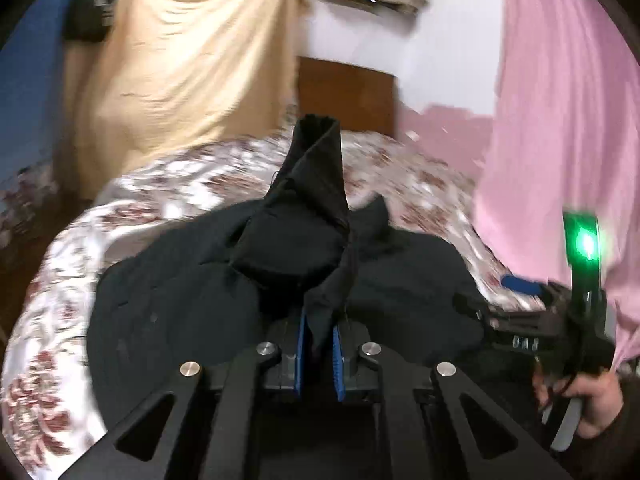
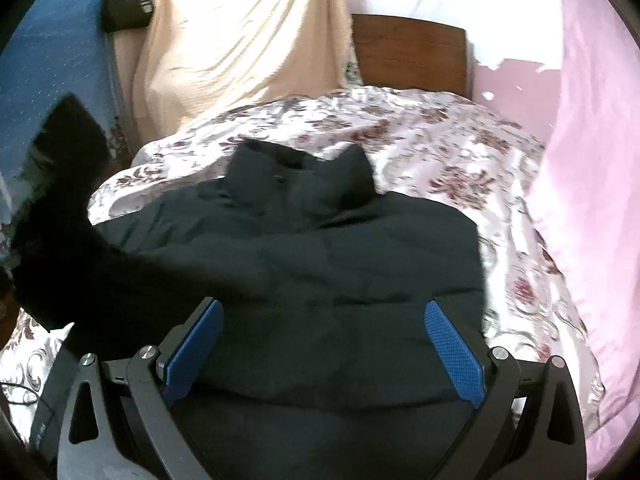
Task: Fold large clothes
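My left gripper [image 1: 318, 344] is pinched down on a fold of the black jacket [image 2: 304, 248], its blue pads [image 1: 301, 354] nearly together with the dark cloth squeezed between them. The caught part, which looks like a sleeve [image 1: 310, 204], stands up past the fingertips in a twisted cone above the rest of the garment. The jacket itself lies spread on the floral bedspread [image 2: 440, 148], collar end toward the wooden headboard [image 2: 410, 50] and hem toward me.

My right gripper [image 2: 324, 340] hangs over the near part of the jacket with its jaws wide, the two blue pads [image 2: 454, 354] well apart and nothing between them but the flat cloth below; I cannot tell whether the tips touch it. In the left wrist view I see that gripper at the right edge, a hand [image 1: 592, 404] around its handle and a green light [image 1: 586, 244] glowing on it.

A beige sheet [image 2: 240, 40] hangs behind the bed, a pink curtain [image 2: 592, 160] at the right.
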Tool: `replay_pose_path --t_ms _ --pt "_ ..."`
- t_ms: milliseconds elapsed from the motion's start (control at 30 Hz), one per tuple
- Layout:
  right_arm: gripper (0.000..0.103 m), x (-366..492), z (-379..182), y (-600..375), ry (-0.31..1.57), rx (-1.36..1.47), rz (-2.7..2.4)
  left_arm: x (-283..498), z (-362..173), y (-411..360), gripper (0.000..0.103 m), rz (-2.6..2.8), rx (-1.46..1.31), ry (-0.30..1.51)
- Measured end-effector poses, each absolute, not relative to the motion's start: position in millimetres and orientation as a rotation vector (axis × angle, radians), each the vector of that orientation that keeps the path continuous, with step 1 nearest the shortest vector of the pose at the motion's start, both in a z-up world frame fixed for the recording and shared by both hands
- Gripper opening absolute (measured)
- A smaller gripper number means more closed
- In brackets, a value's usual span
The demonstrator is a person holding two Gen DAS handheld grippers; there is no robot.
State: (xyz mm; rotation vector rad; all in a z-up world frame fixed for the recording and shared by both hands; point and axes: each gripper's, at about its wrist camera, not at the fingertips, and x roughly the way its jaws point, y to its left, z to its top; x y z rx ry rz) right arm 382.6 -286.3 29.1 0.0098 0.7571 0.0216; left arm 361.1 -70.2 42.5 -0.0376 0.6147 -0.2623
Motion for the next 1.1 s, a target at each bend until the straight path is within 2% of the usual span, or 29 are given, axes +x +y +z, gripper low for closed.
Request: replay_pose_path --t_ms 300,400,433,467,500,533,567,633,767,933,967,1033,1067,1100 --pt "0.099 370 7 -368 0.796 0.148 -0.051 372 -25 -163 0.013 -0.454 0.049 0.799" --pt "0.099 364 -5 -385 0.787 0.311 0.059 369 -39 -170 0.021 -0.455 0.074 0.850" --pt "0.099 362 -11 -392 0.779 0.400 0.114 364 -40 -168 0.031 -0.485 0.055 0.861" --pt "0.099 362 -16 -396 0.773 0.463 0.145 363 -39 -166 0.048 -0.509 0.029 0.862" --pt "0.099 362 -23 -400 0.768 0.535 0.177 359 -37 -163 0.058 -0.543 -0.011 0.858" --pt "0.099 363 -28 -403 0.766 0.592 0.202 350 -32 -155 0.078 -0.549 -0.043 0.834" --pt "0.099 364 -36 -403 0.767 0.659 0.233 345 -27 -154 0.086 -0.550 -0.056 0.804" --pt "0.099 370 -52 -399 0.788 0.732 0.282 335 -17 -148 0.087 -0.576 -0.070 0.758" --pt "0.099 381 -74 -369 0.877 0.701 0.301 327 -4 -121 0.088 -0.505 -0.101 0.777" --pt "0.098 389 -92 -331 1.022 0.690 0.324 324 6 -69 0.088 -0.148 -0.022 0.816" --pt "0.097 388 -94 -323 1.042 0.683 0.330 326 7 -58 0.088 -0.106 -0.019 0.824" --pt "0.073 383 -95 -310 1.066 0.663 0.330 328 7 -33 0.088 -0.036 -0.024 0.830" --pt "0.068 379 -95 -305 1.075 0.649 0.319 329 6 -17 0.088 0.006 -0.025 0.832" --pt "0.046 374 -93 -302 1.072 0.640 0.307 332 6 -6 0.088 0.032 -0.027 0.839"
